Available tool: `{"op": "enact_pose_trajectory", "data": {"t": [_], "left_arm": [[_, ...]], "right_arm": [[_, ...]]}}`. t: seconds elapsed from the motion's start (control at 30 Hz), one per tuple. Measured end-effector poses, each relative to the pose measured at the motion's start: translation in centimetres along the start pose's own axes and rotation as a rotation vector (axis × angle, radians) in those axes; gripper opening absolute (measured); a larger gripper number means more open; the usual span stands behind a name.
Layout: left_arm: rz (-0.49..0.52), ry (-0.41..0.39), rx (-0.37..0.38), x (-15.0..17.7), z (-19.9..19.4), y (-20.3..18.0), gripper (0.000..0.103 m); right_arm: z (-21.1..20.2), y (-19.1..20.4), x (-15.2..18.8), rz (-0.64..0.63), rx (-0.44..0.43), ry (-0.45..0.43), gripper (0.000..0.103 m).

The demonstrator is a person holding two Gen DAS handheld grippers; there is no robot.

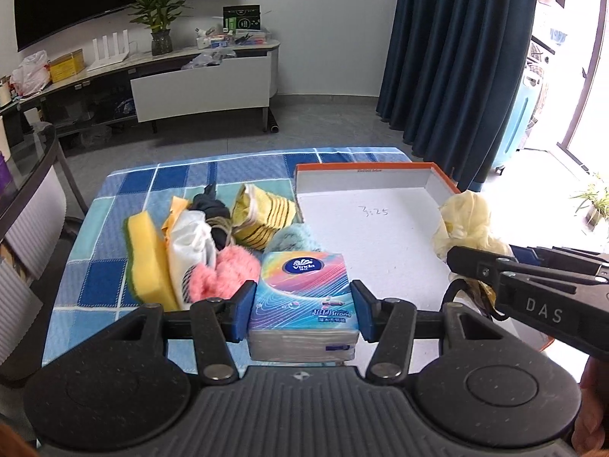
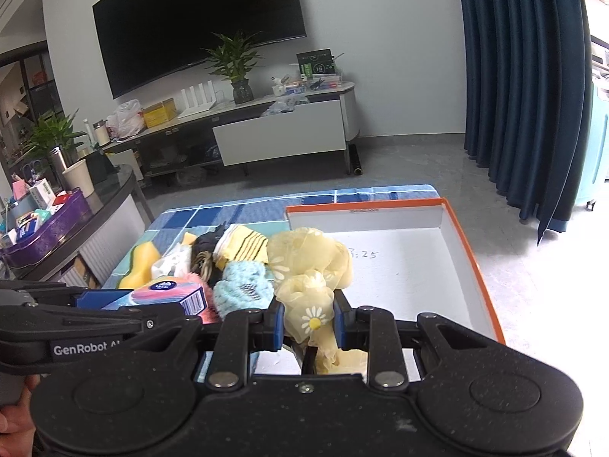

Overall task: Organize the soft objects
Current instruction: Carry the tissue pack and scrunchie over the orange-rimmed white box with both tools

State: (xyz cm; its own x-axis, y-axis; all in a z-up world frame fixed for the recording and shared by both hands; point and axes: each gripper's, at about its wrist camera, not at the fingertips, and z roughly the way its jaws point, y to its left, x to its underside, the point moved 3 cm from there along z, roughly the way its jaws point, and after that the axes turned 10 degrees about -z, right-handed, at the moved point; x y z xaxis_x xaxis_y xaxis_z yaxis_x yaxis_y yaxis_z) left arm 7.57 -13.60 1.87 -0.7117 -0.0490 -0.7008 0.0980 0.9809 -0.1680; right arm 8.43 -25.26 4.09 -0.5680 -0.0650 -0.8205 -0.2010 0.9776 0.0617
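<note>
Item one, in my left gripper (image 1: pixel 302 314): a tissue pack (image 1: pixel 304 297), soft rectangular block in glossy rainbow plastic wrap with a blue oval logo, clamped between the blue pads above the near edge of the cloth.

Item two, in my right gripper (image 2: pixel 308 323): a pale yellow scarf (image 2: pixel 308 262), sheer crinkled fabric printed with white daisies, bunched into a loose puff and pinched between the pads over the near left part of the box.

Item three: a shallow box (image 1: pixel 437 175), white inside, orange rim, handwriting on its floor, nothing lying in it that I can see.

Item four, the pile left of the box: a yellow sponge (image 1: pixel 146 255) with a green backing, a white plastic bag (image 1: pixel 190 243), a fuzzy pink piece (image 1: pixel 224 274), a fluffy light blue piece (image 2: pixel 243 282), a yellow cloth with black stripes (image 1: pixel 266 221) and a dark bundle (image 1: pixel 215 209), all touching one another.

Surface: a blue checked cloth (image 1: pixel 171 179) with white lines. Room: grey floor, dark blue curtain (image 1: pixel 456 49), wall television (image 2: pixel 198 19), a low media unit with a potted plant (image 1: pixel 160 15).
</note>
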Motion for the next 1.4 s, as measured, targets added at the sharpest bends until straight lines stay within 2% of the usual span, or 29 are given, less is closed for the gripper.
{"op": "enact_pose_trajectory", "data": {"t": [0.43, 0.7, 0.9, 1.4], "left_arm": [[0.020, 0.029, 0.024, -2.5, 3.3, -3.2, 0.054], [0.030, 0.047, 0.017, -3.8, 5.6, -5.0, 0.054], [0.028, 0.065, 0.023, -4.6, 7.5, -6.2, 0.054], [0.041, 0.104, 0.025, -5.4, 11.1, -8.0, 0.054]], "right_arm": [[2.8, -4.7, -2.5, -0.008, 0.053, 0.024, 0.031], [4.8, -6.8, -3.9, -0.020, 0.065, 0.025, 0.031], [6.8, -8.5, -4.2, -0.011, 0.065, 0.058, 0.032], [10.8, -10.4, -5.3, -0.045, 0.073, 0.114, 0.035]]}}
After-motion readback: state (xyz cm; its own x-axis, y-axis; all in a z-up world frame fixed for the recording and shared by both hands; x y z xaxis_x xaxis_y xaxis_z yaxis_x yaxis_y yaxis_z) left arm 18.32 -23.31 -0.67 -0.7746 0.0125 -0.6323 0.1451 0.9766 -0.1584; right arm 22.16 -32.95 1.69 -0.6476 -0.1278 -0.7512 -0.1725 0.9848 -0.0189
